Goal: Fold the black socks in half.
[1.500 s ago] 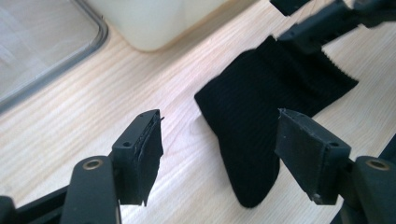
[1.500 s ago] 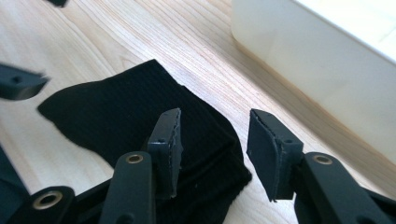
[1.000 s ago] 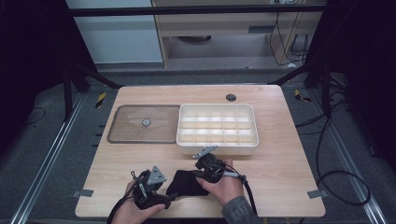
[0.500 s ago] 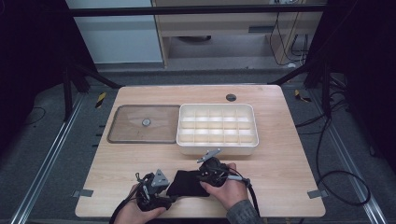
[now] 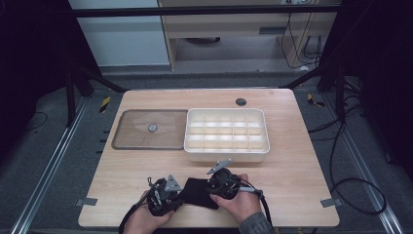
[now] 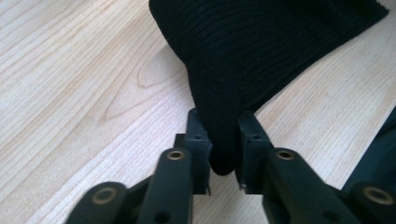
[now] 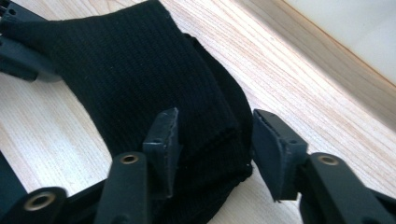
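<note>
Left gripper (image 6: pixel 223 149) has just closed, jaws pinching the black sock's (image 6: pixel 261 56) edge. Right gripper (image 7: pixel 212 149) jaws spread astride its other end, just opening. Sock on table (image 5: pixel 292 170); divided tray (image 5: pixel 226 153) empty, nothing placed yet.

Quick count of what's on the table (image 5: pixel 292 170): one black knit cloth (image 5: pixel 200 191) near the front edge, one white divided tray (image 5: pixel 226 135) with fifteen compartments (three rows of five), and one flat clear lid (image 5: pixel 151 129) with a single knob to its left. Plus two grippers, left (image 5: pixel 176 197) and right (image 5: pixel 210 187), and one dark round hole (image 5: pixel 240 102) far back.
</note>
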{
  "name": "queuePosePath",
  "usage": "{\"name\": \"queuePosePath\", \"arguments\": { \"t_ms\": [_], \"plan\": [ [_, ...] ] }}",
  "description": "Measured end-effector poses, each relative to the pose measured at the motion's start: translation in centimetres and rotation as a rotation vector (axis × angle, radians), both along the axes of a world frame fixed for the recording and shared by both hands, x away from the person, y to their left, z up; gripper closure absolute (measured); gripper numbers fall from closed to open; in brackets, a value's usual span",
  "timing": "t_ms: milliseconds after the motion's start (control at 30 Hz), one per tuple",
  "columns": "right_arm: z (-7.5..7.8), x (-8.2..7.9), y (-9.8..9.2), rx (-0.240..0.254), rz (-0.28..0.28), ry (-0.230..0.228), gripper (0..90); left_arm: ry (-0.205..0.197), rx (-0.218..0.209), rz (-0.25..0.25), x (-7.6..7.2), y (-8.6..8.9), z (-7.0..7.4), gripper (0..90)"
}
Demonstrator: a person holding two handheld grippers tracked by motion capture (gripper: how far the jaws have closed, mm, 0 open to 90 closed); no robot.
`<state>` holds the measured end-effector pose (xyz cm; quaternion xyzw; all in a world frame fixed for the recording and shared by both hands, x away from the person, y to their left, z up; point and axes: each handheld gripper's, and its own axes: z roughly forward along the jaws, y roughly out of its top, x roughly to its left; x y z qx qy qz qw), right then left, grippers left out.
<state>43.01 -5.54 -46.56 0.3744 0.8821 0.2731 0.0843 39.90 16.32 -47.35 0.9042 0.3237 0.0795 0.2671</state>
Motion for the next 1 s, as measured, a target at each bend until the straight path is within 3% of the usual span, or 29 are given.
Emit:
{"name": "queuePosePath", "arguments": {
  "t_ms": [1000],
  "plan": [
    [-0.7,-0.5,-0.2,0.011,0.03,0.003,65.6,-0.017,-0.056,0.004,0.3,0.4,1.8,83.7]
  ]
}}
